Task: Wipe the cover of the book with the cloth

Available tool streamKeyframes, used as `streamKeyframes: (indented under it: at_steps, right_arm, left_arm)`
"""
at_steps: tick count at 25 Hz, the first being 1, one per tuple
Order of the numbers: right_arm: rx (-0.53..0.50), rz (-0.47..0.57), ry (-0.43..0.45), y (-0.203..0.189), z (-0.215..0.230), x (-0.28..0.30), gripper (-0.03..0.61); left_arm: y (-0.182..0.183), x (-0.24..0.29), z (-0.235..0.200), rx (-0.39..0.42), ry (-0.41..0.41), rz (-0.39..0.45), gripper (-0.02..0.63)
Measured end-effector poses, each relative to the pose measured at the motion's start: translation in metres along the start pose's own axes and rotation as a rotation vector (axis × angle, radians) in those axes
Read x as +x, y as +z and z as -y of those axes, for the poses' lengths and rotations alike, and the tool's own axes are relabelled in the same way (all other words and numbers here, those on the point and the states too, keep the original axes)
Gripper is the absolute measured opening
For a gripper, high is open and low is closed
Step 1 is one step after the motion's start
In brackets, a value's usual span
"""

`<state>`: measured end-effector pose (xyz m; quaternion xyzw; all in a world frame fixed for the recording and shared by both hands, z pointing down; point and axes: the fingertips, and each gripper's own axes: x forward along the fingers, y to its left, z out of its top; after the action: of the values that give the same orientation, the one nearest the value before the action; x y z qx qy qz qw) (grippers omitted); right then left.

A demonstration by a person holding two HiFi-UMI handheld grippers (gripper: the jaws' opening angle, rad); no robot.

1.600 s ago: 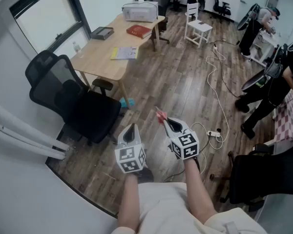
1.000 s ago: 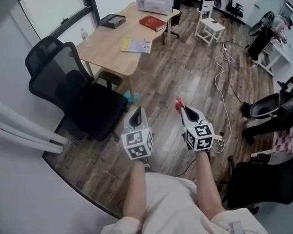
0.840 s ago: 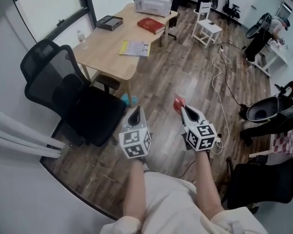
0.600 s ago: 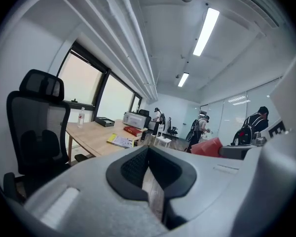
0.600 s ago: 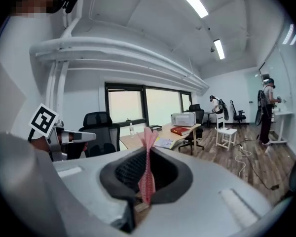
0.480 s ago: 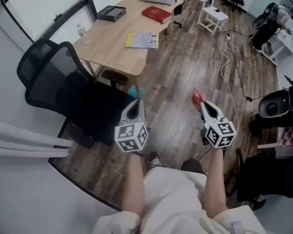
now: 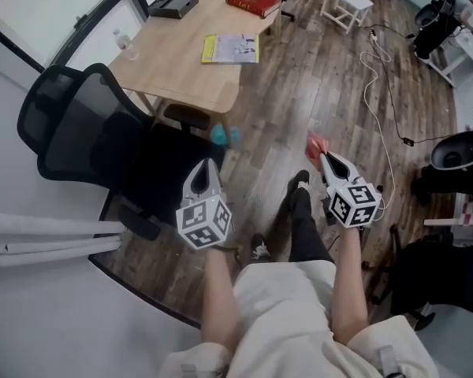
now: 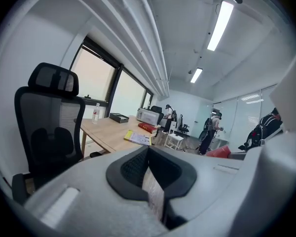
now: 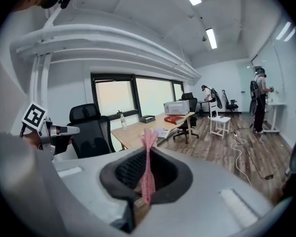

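- Chair (image 7: 63, 124): black mesh, ahead and to the left of the left tongs, against the bench's near end.
- Bottle (image 7: 124, 42): small and clear, on the bench's left edge. Its label is too small to read.
- Tray (image 7: 173, 4): black, at the far left of the bench.
- Bench (image 7: 173, 73): pale wood, well ahead of both tongs.
- Left tongs (image 7: 206, 165): jaws together with nothing between them, held level over the floor (image 7: 284, 93).
- Booklet (image 7: 230, 48): yellow-edged, mid-bench, ahead of the left tongs. Its print is not legible.
- Book (image 7: 255, 1): red cover, lying flat at the bench's far end. It is well apart from both tongs and roughly ahead of the gap between them. No title can be read.
- Right tongs (image 7: 323, 157): clamped on the cloth (image 7: 314, 142), a red-checked fold that stands up past the tips.
- Stool (image 7: 348, 2): white, far ahead of the right tongs.
- Cable (image 7: 376, 61): white, trailing on the floor ahead of the right tongs.
- Markings: each tongs' cube carries black-and-white squares only, with no words.
- Step in hand: the approach. The cloth is gripped and no wiping has begun.
- Next move: likely to close on the bench and lower the cloth flat onto the red cover. The empty left tongs could steady the book against sliding.
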<state>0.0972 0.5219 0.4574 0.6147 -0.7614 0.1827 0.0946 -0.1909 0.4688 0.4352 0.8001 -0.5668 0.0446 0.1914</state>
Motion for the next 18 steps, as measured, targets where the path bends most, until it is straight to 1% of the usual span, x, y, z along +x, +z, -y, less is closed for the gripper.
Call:
streamKeyframes:
  at_steps: [3, 6, 9, 10, 14, 18]
  right_arm:
    - [-0.050, -0.008, 0.057, 0.012, -0.009, 0.038, 0.015]
    - [-0.060, 0.027, 0.110, 0.042, -0.007, 0.082, 0.015]
    - [-0.041, 0.071, 0.143, 0.077, 0.006, 0.119, 0.015]
    - [-0.036, 0.083, 0.152, 0.088, 0.012, 0.129, 0.015]
    - [-0.024, 0.107, 0.155, 0.128, 0.055, 0.178, 0.015]
    - [0.012, 0.120, 0.174, 0.156, 0.099, 0.218, 0.015]
  left_arm:
    - [0.007, 0.017, -0.012, 0.015, 0.035, 0.010, 0.006]
    - [0.029, 0.042, -0.024, 0.047, 0.077, 0.032, 0.006]
    - [0.066, 0.072, -0.027, 0.139, 0.101, 0.072, 0.006]
    - [0.078, 0.083, -0.027, 0.158, 0.109, 0.084, 0.006]
    - [0.121, 0.136, -0.022, 0.139, 0.140, 0.139, 0.006]
    - [0.138, 0.187, -0.006, 0.132, 0.158, 0.151, 0.006]
